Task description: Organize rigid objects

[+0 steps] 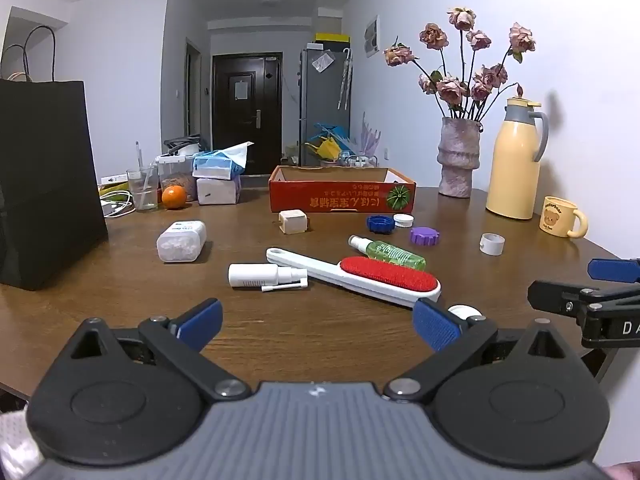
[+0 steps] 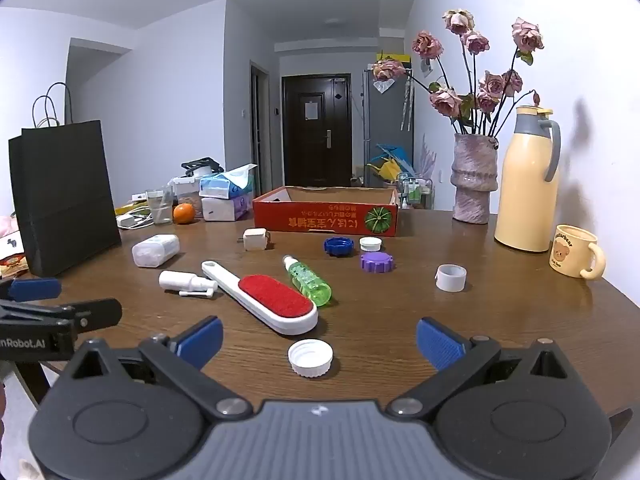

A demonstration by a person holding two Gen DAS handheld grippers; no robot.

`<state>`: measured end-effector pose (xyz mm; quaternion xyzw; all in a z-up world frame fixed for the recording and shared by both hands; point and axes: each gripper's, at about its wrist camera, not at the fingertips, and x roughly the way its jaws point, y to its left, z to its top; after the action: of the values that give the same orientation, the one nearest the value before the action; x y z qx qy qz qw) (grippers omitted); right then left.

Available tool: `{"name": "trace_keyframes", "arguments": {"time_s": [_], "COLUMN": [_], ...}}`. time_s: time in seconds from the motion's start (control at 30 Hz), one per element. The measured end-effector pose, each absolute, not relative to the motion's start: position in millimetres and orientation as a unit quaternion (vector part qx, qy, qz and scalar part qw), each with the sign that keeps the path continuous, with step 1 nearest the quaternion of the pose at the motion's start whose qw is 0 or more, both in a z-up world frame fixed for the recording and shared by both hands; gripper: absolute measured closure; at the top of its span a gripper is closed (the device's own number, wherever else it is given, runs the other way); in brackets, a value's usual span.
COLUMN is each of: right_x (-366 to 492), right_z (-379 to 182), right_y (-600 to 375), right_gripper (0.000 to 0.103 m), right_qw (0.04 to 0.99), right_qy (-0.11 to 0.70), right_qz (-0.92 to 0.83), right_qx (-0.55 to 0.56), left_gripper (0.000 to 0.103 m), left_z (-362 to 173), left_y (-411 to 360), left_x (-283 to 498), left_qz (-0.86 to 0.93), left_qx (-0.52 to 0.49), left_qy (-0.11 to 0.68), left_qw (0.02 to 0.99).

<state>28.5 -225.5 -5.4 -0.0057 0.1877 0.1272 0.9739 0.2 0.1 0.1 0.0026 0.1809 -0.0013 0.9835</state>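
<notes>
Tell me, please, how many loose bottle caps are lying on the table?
4: a blue cap, a small white cap and a purple cap clustered before the red box, plus a larger white cap nearest the right gripper.

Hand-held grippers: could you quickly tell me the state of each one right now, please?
Left hand-held gripper: open, holding nothing.
Right hand-held gripper: open, holding nothing.

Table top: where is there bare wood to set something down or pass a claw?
Bare wood lies between the grey ring, the bear mug and the right claw, and between the black bag and the white spray bottle. It is crowded around the lint brush, green bottle and caps before the red box.
</notes>
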Motion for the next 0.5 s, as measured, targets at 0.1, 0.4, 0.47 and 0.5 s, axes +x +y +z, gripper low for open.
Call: {"name": "trace_keyframes", "arguments": {"time_s": [0.1,0.4,0.47,0.5], "right_x": [29.2,29.3,29.3,29.0], "right_z": [-5.5,-6.5,-6.4,-6.4], "right_y": [-225.2,-225.3,-225.3,-225.4], "right_gripper": [0.0,0.0,0.0,0.0], "right_qw": [0.974,0.973,0.973,0.973], "right_qy": [0.189,0.192,0.193,0.193], "right_qz": [0.126,0.128,0.128,0.127], "right_qx": [-0.009,-0.007,-0.008,-0.008], "left_gripper": [0.0,0.0,0.0,0.0], "left_z": [0.2,-2.9,-4.7,-5.1], "left_y": [0.3,3.1,6.3,7.4], "left_x": [0.3,-0.2,0.1,2.4], "left_qz": [-0.001,-0.001,0.0,-0.001], "left_qx": [-0.002,-0.005,-0.006,-0.005], "left_qy": [0.184,0.19,0.19,0.191], "left_qw": [0.983,0.982,0.982,0.982]}}
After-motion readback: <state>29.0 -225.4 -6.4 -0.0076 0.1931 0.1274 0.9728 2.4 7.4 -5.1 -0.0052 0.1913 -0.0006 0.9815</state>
